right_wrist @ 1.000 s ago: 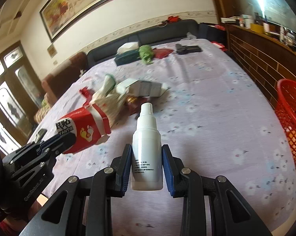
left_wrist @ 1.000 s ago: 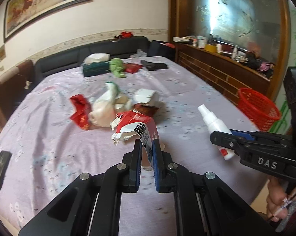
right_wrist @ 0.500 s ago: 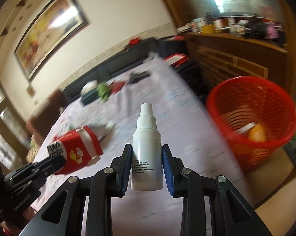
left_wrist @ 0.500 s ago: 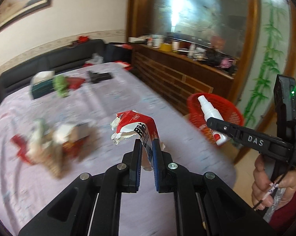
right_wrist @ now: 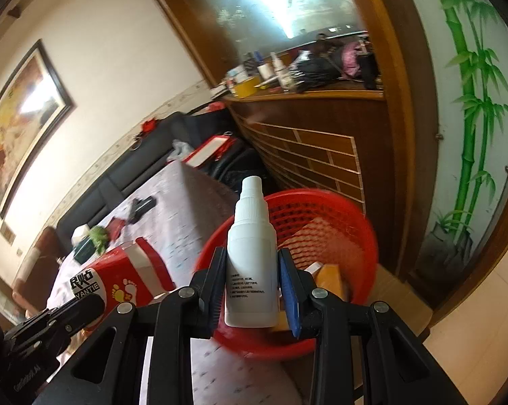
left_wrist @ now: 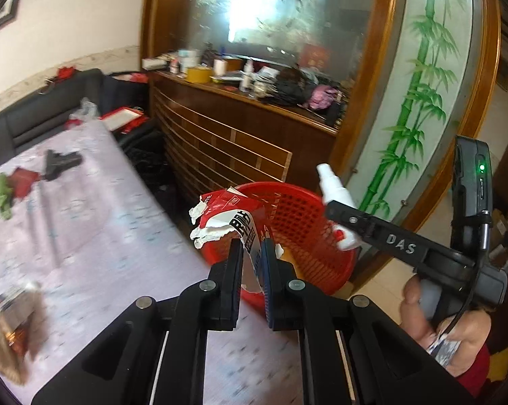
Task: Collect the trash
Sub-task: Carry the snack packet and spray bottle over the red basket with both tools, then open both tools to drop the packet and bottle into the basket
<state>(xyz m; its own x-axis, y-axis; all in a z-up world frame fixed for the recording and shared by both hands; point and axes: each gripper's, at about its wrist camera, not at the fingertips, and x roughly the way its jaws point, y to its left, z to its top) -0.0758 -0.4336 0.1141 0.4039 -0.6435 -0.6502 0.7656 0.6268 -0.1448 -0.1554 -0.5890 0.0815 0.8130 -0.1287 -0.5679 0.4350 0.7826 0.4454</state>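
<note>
My left gripper (left_wrist: 252,253) is shut on a torn red and white paper box (left_wrist: 232,216), held above the table's right edge just in front of the red mesh basket (left_wrist: 304,222). My right gripper (right_wrist: 252,263) is shut on an upright white spray bottle (right_wrist: 252,236) over the near rim of the same basket (right_wrist: 341,216), which holds an orange packet (right_wrist: 328,276). From the left wrist the right gripper (left_wrist: 338,212) and its bottle (left_wrist: 331,185) hang over the basket. The right wrist view has the red box (right_wrist: 125,280) at lower left.
The table (left_wrist: 68,229) wears a lilac flowered cloth with leftover wrappers (left_wrist: 7,320), a green toy (left_wrist: 0,192) and a black object (left_wrist: 59,162). A wooden sideboard (left_wrist: 237,128) with clutter stands behind the basket. A hand (left_wrist: 419,307) grips the right tool.
Both grippers swung right, away from the trash pile on the table, to the red basket beside it. Each keeps its grip on its item.
</note>
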